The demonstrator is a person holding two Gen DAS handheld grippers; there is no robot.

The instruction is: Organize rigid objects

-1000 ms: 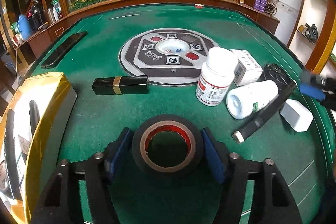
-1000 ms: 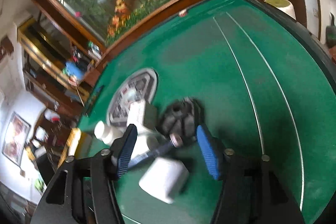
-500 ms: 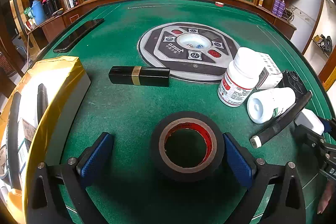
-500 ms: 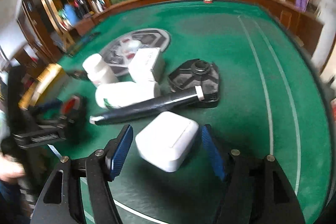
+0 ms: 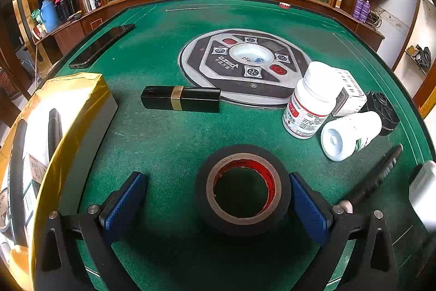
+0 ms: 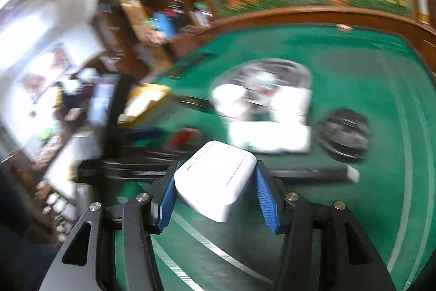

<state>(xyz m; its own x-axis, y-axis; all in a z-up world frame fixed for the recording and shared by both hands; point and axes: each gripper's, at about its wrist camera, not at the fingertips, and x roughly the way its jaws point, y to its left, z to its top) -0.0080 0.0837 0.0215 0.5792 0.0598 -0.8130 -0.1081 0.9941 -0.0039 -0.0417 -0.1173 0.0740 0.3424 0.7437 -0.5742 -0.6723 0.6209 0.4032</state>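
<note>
Left wrist view: left hand-held gripper (image 5: 218,202) with its blue pads spread wide, straddling a roll of black tape (image 5: 242,188) that lies flat on the green bench (image 5: 163,143). Right pad touches or nearly touches the roll's wall; left pad stands well apart from it. Nothing gripped yet.

- Gold-edged open box (image 5: 54,127) at far left, already holding a dark pen-like item and small packs; likely the drop-off.
- Black lipstick tube (image 5: 181,98) lies beyond the roll; upright white pill bottle (image 5: 309,102), toppled white bottle (image 5: 350,134) and black marker (image 5: 373,179) crowd the right side.

Right wrist view: heavily blurred, so this tool is moving. Right hand-held gripper (image 6: 215,195) has its pads closed against the sides of a white charger case (image 6: 216,179), which sits tilted, seemingly lifted off the felt.

Doing it well, as I judge it:
- Tape: shift the left tool slightly right to centre the roll between the pads, then close across the full outer diameter. A one-sided squeeze would just shove the roll along the felt.
- Lift straight up before swinging left; lipstick tube is close enough to catch.
- Case: smooth rounded plastic, held near one end. Keep the squeeze firm, slow the swing, and carry it high over the left tool and the bottles.
</note>
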